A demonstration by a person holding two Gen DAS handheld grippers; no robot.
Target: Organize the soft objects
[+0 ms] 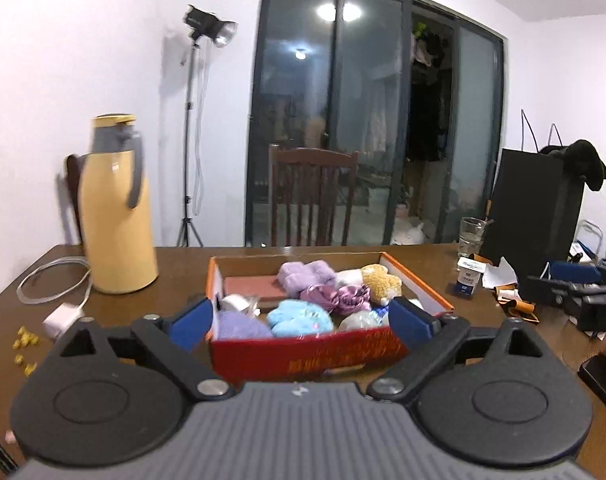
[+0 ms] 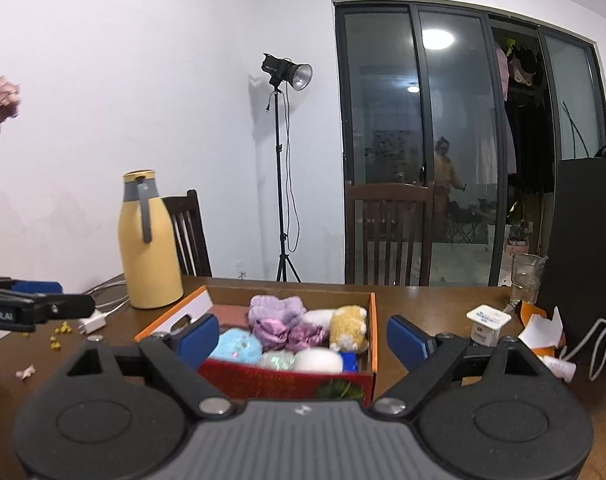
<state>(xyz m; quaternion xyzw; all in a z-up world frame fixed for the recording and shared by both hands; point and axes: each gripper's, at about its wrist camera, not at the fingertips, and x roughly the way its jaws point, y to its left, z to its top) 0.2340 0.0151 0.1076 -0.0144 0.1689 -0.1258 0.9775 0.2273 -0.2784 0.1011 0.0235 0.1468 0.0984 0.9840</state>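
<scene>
My left tongs (image 1: 301,320) are spread wide, holding nothing. My right tongs (image 2: 301,338) are spread wide too, level and, as far as I can tell, also empty.

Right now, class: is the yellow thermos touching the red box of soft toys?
Apart. The left wrist view shows bare table between the yellow thermos and the red box; the right wrist view agrees.

Motion-blurred yellow thermos (image 1: 119,208); box (image 2: 263,380) near wall partly hidden behind gripper body.
</scene>
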